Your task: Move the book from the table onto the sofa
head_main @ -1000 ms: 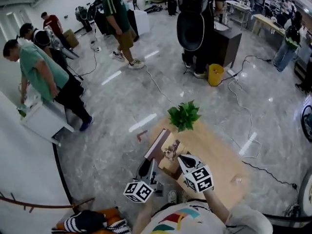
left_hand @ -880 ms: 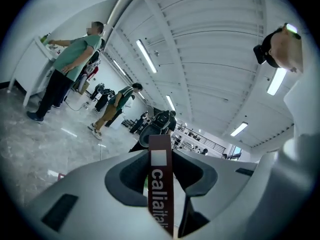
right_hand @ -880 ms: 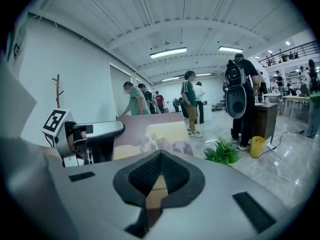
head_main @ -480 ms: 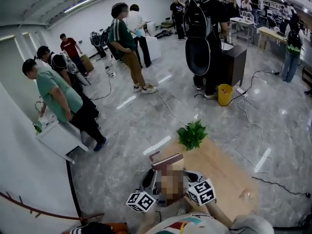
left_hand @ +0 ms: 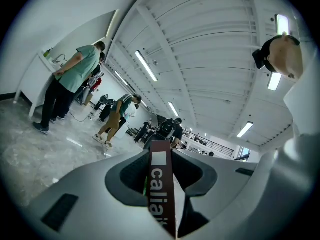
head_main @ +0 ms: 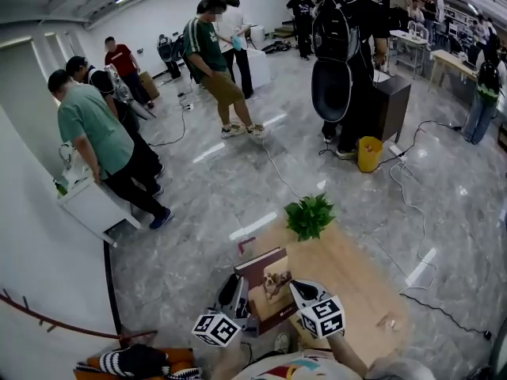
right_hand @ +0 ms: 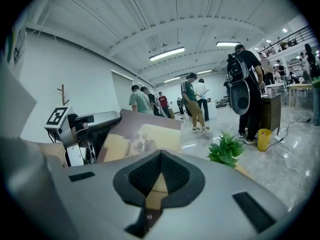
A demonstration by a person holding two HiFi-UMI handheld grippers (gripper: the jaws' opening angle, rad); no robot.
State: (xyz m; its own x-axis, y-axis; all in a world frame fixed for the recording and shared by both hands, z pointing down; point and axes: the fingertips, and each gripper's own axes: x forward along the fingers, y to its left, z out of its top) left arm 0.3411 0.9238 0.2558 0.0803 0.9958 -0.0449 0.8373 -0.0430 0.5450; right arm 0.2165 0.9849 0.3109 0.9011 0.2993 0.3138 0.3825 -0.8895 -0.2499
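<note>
Both grippers hold the book (head_main: 269,282), with its maroon spine and a dog picture on the cover, tilted above the left end of the wooden table (head_main: 360,287). My left gripper (head_main: 238,293) is shut on the spine side; in the left gripper view the maroon spine (left_hand: 162,194) with white letters stands upright between the jaws of the left gripper (left_hand: 161,156). My right gripper (head_main: 297,290) is shut on the opposite edge. In the right gripper view the cover (right_hand: 142,136) rises beyond the right gripper (right_hand: 159,159), with the left gripper (right_hand: 82,129) at its far side.
A green potted plant (head_main: 309,215) stands at the table's far end. An orange seat with a striped cloth (head_main: 135,362) lies at the bottom left. Several people stand on the grey floor beyond, cables trail across it, and a yellow bin (head_main: 368,153) sits further off.
The book has come up from lying on the table's left end and now tilts with its cover showing. Both grippers rose with it, still shut on its edges.
</note>
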